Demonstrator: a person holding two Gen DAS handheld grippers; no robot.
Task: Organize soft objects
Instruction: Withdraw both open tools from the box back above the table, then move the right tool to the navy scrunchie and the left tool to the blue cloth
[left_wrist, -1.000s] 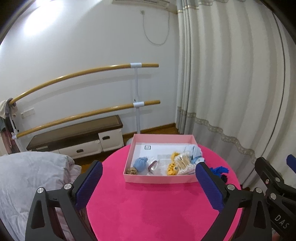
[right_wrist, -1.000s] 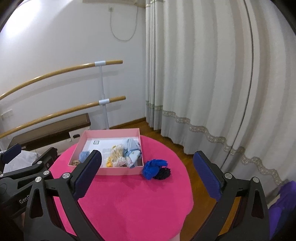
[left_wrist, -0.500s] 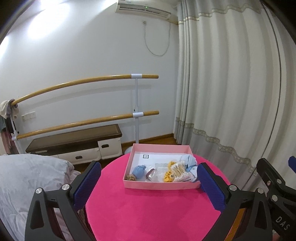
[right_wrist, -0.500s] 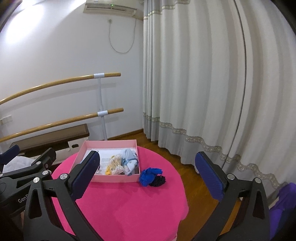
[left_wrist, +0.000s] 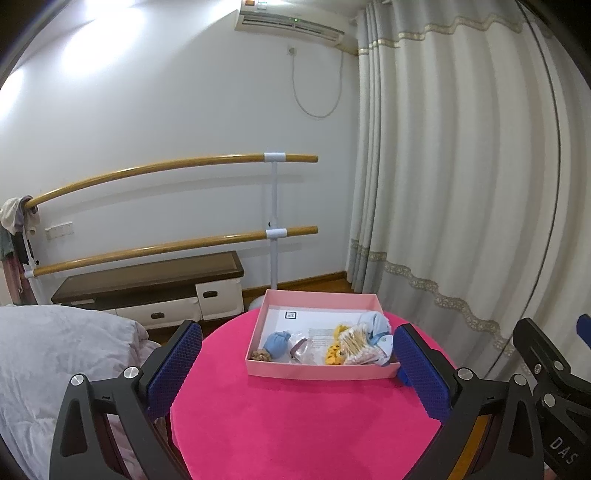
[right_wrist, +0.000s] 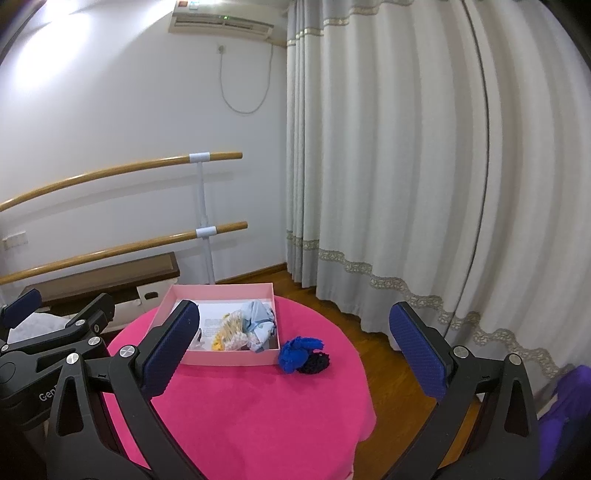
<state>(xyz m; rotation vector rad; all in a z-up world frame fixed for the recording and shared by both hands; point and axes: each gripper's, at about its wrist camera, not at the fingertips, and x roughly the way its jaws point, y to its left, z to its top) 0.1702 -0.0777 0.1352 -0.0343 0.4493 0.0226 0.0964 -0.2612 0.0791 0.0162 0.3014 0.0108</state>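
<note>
The pink box (left_wrist: 320, 369) is seen lower and farther off than a second ago, both wrist views having tilted upward so the air conditioner (right_wrist: 221, 23) is now shown; the box sits on the far half of the pink round table (left_wrist: 295, 417), filled with soft items; a blue fabric bundle (right_wrist: 298, 350) and a dark one (right_wrist: 314, 362) lie just outside its right wall; bare cloth is left in front; the left gripper (left_wrist: 299, 363) and right gripper (right_wrist: 295, 349) are held spread wide, grasping nothing.
</note>
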